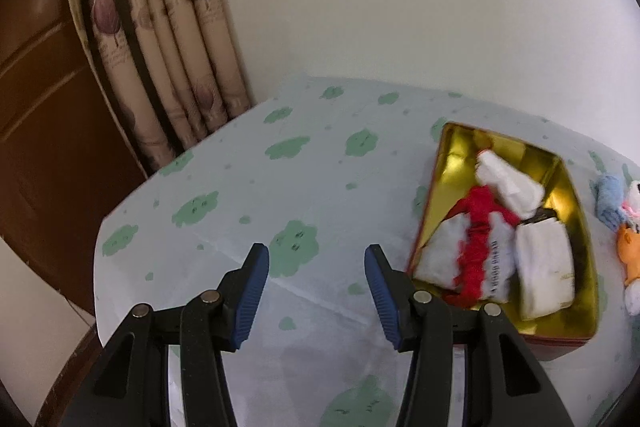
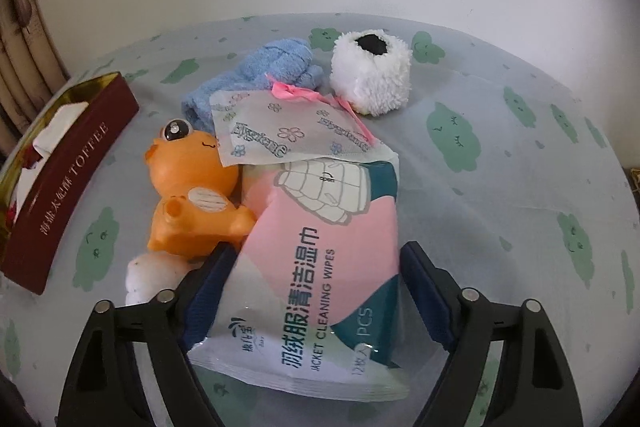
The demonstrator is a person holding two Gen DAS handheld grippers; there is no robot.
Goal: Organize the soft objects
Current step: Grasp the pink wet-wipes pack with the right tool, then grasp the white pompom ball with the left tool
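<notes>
A red toffee tin [image 1: 576, 235] with a gold inside holds white cloths and a red knitted piece [image 1: 478, 227]; it also shows at the left of the right wrist view [image 2: 76, 179]. My left gripper [image 1: 316, 259] is open and empty over the tablecloth, left of the tin. My right gripper [image 2: 316, 263] is open, its fingers on either side of a pink pack of cleaning wipes [image 2: 320, 267] lying on the table. Beside the pack lie an orange squishy toy [image 2: 192, 195], a Hygiene sachet [image 2: 288, 135], a blue towel [image 2: 276, 67] and a white fluffy roll [image 2: 372, 71].
The table has a pale cloth with green cloud prints [image 1: 288, 163]. A curtain [image 1: 160, 39] and a brown wooden door [image 1: 36, 131] stand behind the table's left corner. A white wall is behind. A small white plush lump [image 2: 148, 275] lies under the orange toy.
</notes>
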